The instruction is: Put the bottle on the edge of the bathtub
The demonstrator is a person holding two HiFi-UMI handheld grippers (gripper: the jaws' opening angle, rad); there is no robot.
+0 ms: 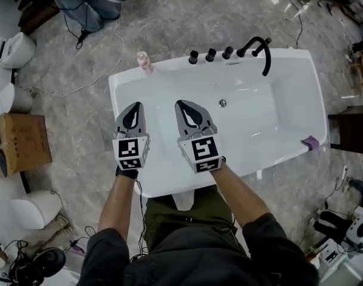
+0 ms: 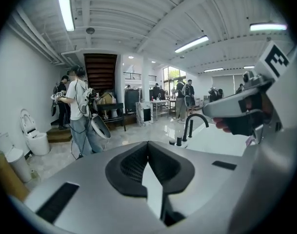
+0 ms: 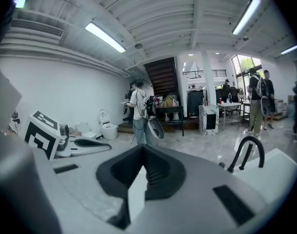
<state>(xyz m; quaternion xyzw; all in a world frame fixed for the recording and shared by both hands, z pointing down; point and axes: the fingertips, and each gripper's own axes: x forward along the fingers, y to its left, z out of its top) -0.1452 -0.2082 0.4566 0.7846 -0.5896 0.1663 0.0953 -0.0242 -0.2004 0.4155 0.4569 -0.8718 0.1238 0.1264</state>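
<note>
Pink bottle [image 1: 145, 62] sits on the bathtub's [image 1: 169, 69] rim corner, clear of knobs [image 1: 210, 55].

Bathtub [image 1: 175, 66]: plain white, rim and interior. Faucet [image 1: 261, 49] and knobs [image 1: 210, 54]: black. Bottle [image 1: 145, 61]: pale pink. Floor [image 1: 169, 16]: grey with lighter marbled veining. Left gripper [image 1: 136, 106] and right gripper [image 1: 181, 103]: light grey shells with black lining at the jaws. Each marker cube [image 1: 204, 151]: black squares on white. Small item [image 1: 311, 142] on the bathtub's right rim: purple. Cardboard box [image 1: 23, 142]: brown. Toilets [image 1: 14, 49]: white. Trousers [image 1: 181, 213]: olive green. Sleeves [image 1: 270, 237]: dark grey.
</note>
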